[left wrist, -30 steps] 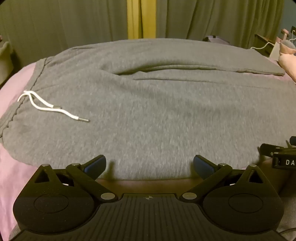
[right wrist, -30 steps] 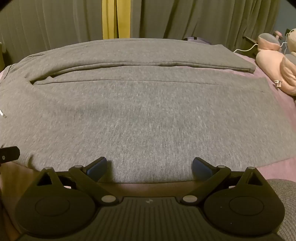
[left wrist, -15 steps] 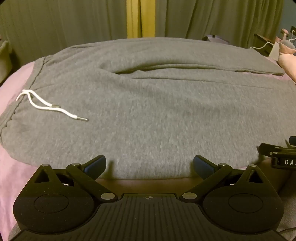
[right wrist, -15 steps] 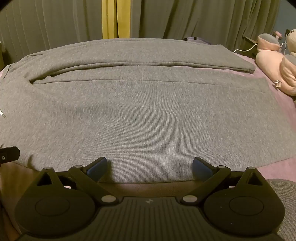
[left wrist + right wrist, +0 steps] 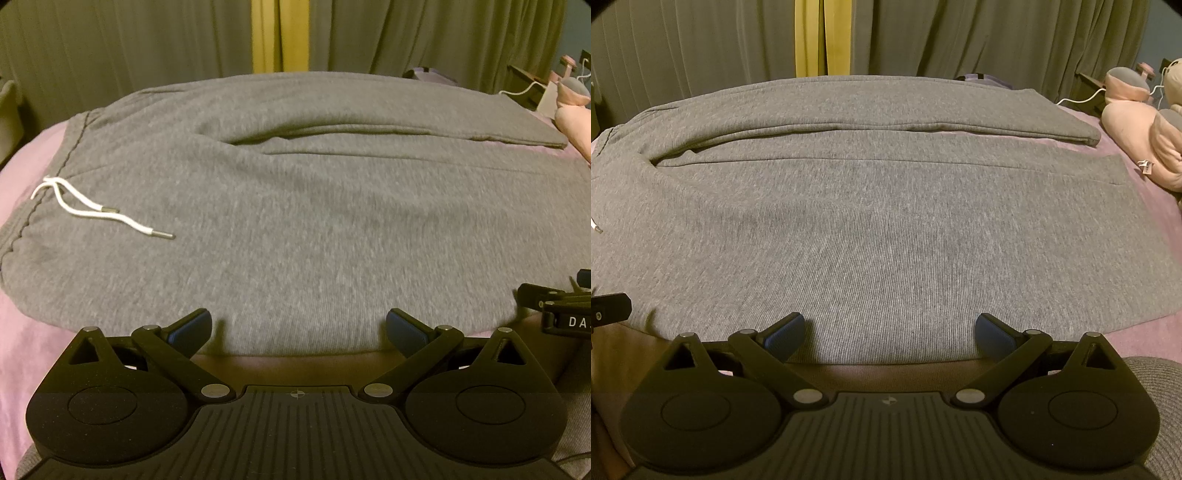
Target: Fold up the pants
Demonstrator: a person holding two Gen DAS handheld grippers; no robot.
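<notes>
Grey knitted sweatpants (image 5: 314,221) lay spread flat across a bed covered in a pale pink sheet (image 5: 22,332), the waistband toward the bed's left edge and the two legs running toward the right edge, one leg lying along the far edge and the other along the near edge. A white drawstring with metal tips (image 5: 96,210) rested loose on the fabric near the waistband. The left gripper (image 5: 299,326) was at the near edge of the bed, its blue-padded fingers (image 5: 190,328) spread wide and empty, their tips just over the near hem of the pants; contact could not be judged. The right gripper (image 5: 890,330) was placed likewise further along the near leg, its blue fingers (image 5: 785,332) also spread wide with nothing between them. Pink and grey plush toys (image 5: 1137,122) sat at the bed's far right corner beside a white cable (image 5: 1082,96). Grey-green pleated curtains (image 5: 960,37) with a yellow strip (image 5: 812,37) hung behind the far edge.
</notes>
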